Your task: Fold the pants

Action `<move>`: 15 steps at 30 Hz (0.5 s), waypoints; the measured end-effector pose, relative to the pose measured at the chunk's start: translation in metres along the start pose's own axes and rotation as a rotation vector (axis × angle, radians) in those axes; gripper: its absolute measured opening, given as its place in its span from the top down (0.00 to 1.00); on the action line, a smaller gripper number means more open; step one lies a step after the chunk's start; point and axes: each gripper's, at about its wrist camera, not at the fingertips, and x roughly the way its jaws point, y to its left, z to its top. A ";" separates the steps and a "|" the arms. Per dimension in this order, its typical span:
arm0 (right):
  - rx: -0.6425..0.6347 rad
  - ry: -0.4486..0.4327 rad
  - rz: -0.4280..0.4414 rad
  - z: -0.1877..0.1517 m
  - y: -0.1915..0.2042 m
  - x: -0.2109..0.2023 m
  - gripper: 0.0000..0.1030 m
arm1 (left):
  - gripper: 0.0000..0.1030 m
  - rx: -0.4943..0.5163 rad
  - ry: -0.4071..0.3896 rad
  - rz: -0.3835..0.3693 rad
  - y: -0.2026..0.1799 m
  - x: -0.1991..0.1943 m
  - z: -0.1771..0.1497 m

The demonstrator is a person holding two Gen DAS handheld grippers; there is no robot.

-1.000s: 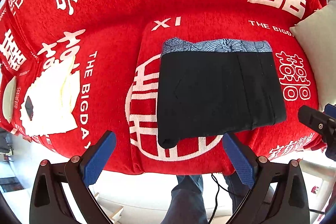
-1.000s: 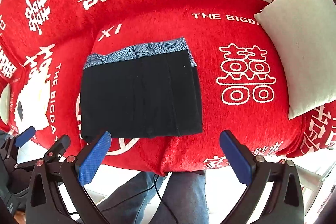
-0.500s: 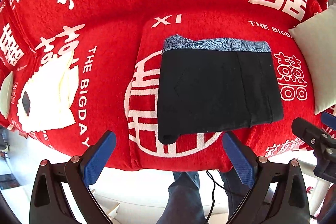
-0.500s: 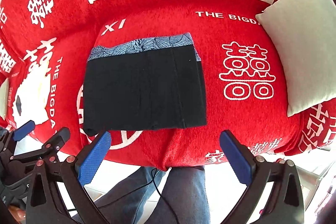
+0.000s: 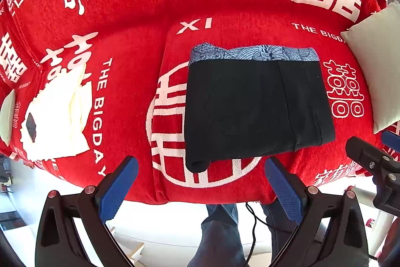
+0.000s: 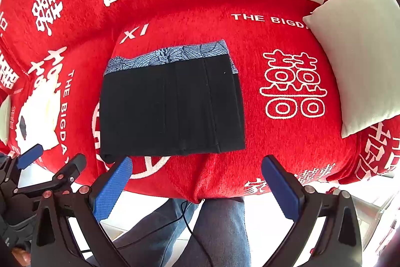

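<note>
You had the black pants (image 5: pixel 255 109) folded into a compact, roughly rectangular bundle, lying flat on the red sofa seat (image 5: pixel 140 96). A blue-grey patterned band ran along the bundle's far edge. Seams ran front to back across the top layer. Near-left corner bulged slightly where the layers rolled. In the right wrist view the bundle (image 6: pixel 170 106) sat centre-left on the seat.

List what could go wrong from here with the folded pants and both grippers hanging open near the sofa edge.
1. The pants lie close to the sofa's front edge; a nudge from the left gripper could slide them off.
2. The near-left corner looks bulged and loose, so a regrip there might undo the fold.
3. The right gripper could snag the red cover instead of the pants.
</note>
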 end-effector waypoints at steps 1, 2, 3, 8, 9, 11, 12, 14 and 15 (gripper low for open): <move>0.000 -0.001 0.000 0.000 0.001 0.000 0.00 | 0.02 0.001 0.000 0.000 0.000 0.000 0.000; -0.002 -0.001 0.000 0.001 0.001 0.000 0.00 | 0.02 0.001 0.000 0.001 0.000 0.000 0.000; -0.003 -0.002 0.000 0.001 0.001 0.000 0.00 | 0.02 0.001 0.001 0.000 0.001 0.000 0.000; -0.004 -0.003 -0.002 0.002 0.004 -0.001 0.00 | 0.02 0.001 0.000 0.000 0.001 0.000 0.000; -0.004 -0.003 -0.002 0.003 0.004 -0.001 0.00 | 0.02 0.001 0.000 0.001 0.001 0.000 0.000; -0.005 -0.002 -0.004 0.003 0.004 0.000 0.00 | 0.02 0.001 0.002 0.000 0.001 0.000 0.000; -0.007 0.000 -0.005 0.003 0.005 0.000 0.00 | 0.02 0.002 0.003 0.001 0.001 0.000 0.000; -0.013 0.003 -0.007 0.004 0.006 0.000 0.00 | 0.02 0.001 0.003 0.003 0.001 0.000 0.000; -0.015 0.003 -0.008 0.005 0.006 0.000 0.00 | 0.02 0.000 0.003 0.003 0.002 0.000 0.001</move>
